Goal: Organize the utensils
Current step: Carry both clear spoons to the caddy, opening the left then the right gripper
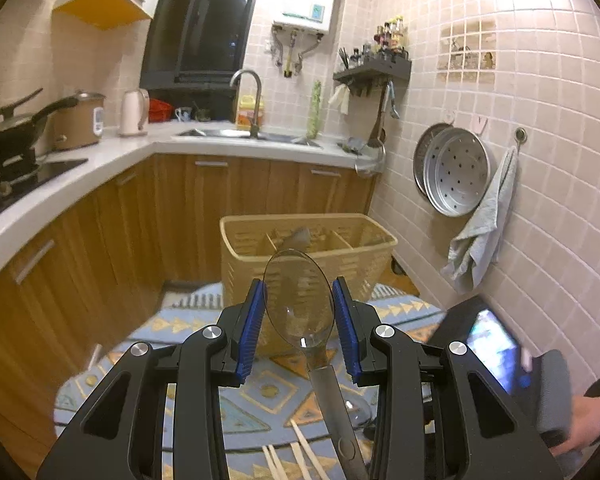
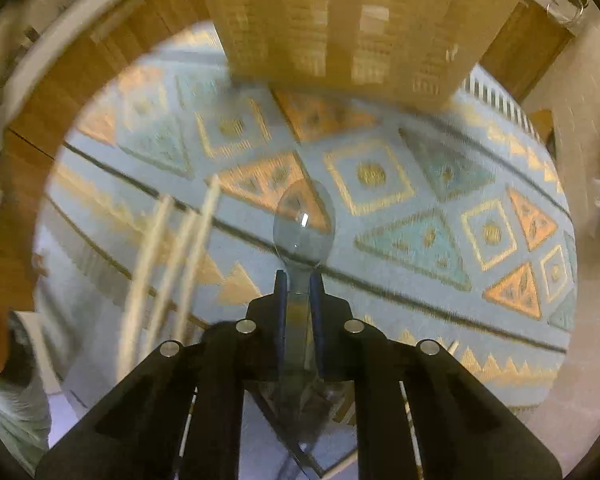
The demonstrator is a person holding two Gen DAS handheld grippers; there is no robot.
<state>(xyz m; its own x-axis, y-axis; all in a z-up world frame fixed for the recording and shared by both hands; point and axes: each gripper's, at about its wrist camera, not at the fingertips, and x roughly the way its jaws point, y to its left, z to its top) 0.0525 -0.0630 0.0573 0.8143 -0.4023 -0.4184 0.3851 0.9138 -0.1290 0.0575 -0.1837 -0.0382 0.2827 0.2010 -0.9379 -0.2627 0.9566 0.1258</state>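
Observation:
My left gripper is shut on a clear plastic spoon, its blue pads against the sides of the bowl and the handle running back toward the camera. It hangs in the air in front of a beige divided utensil basket that stands on the rug. In the right wrist view my right gripper points steeply down at the rug and is shut on the handle of a second clear spoon, bowl sticking out ahead. Several wooden chopsticks lie on the rug to its left, also visible as chopsticks below the left gripper.
The patterned blue and orange rug covers the floor. The basket fills the top of the right wrist view. Wooden cabinets and a white counter run along the left, a tiled wall on the right. A hand holds a dark device with a lit screen.

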